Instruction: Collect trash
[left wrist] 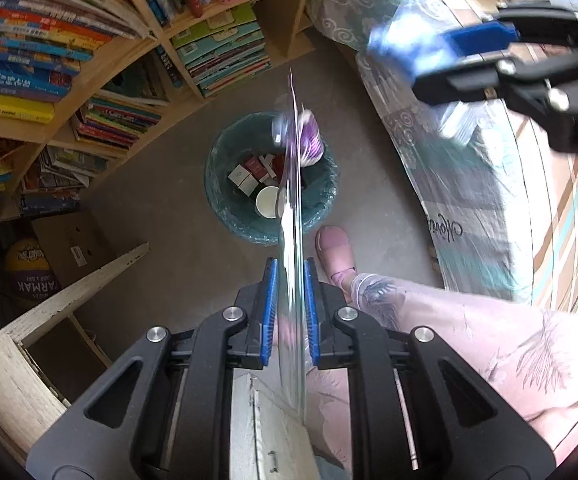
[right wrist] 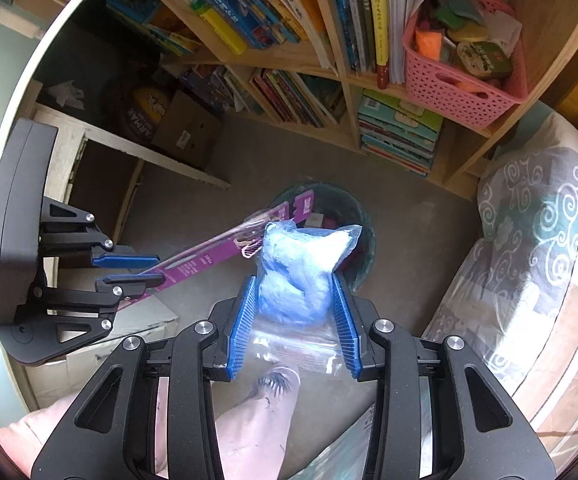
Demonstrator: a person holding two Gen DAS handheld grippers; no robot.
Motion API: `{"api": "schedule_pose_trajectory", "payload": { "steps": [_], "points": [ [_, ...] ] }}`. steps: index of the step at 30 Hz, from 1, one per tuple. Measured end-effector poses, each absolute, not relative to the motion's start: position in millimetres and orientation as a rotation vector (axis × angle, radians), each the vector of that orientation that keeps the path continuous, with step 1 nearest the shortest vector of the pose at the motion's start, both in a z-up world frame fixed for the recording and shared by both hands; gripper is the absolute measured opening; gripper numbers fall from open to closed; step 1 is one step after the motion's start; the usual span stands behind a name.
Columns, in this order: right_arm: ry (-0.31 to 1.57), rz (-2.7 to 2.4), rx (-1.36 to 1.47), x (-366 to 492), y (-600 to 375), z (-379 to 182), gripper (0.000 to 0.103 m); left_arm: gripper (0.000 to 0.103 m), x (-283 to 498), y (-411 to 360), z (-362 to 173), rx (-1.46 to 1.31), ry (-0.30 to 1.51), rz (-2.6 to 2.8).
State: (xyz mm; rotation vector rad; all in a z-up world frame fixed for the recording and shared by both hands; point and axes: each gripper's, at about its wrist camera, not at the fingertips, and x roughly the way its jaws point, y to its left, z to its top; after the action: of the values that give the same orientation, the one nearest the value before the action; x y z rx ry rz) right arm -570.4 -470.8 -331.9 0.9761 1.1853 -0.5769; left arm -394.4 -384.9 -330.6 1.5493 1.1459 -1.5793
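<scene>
My left gripper (left wrist: 290, 264) is shut on a flat purple blister package (left wrist: 293, 184), seen edge-on and held above the round bin (left wrist: 225, 200) with a teal liner. The bin holds small boxes and a paper cup (left wrist: 267, 201). In the right wrist view the left gripper (right wrist: 129, 269) grips the purple package (right wrist: 225, 246) by one end, pointing at the bin (right wrist: 363, 236). My right gripper (right wrist: 293, 280) is shut on a clear bag of blue stuff (right wrist: 297, 272), above the bin's near side. It shows at the upper right in the left wrist view (left wrist: 421, 56).
A wooden bookshelf (right wrist: 329, 68) full of books stands behind the bin, with a pink basket (right wrist: 461, 76). A patterned cushioned couch (right wrist: 529, 248) lies to the right. A cardboard box (left wrist: 73, 244) and white board (left wrist: 69, 292) sit left. The person's leg and pink shoe (left wrist: 335, 250) stand by the bin.
</scene>
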Motion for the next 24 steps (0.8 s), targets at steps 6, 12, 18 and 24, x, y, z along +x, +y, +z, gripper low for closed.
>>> {"api": "schedule_pose_trajectory", "payload": {
  "steps": [6, 12, 18, 24],
  "points": [
    [1.184, -0.571, 0.992, -570.4, -478.3, -336.2, 0.055, 0.039, -393.8, -396.3, -332.7, 1.558, 1.108, -1.554],
    [1.194, -0.565, 0.996, -578.6, -477.5, -338.0, 0.056, 0.046, -391.6, -394.5, -329.2, 1.554, 1.09, -1.547],
    [1.183, -0.571, 1.003, -585.4, -473.7, -336.1, 0.063, 0.056, -392.9, -394.3, -325.8, 1.543, 1.078, -1.546],
    [1.164, -0.573, 1.024, -588.4, -471.2, -334.0, 0.067, 0.068, -398.0, -391.9, -323.4, 1.537, 1.062, -1.551]
  ]
}}
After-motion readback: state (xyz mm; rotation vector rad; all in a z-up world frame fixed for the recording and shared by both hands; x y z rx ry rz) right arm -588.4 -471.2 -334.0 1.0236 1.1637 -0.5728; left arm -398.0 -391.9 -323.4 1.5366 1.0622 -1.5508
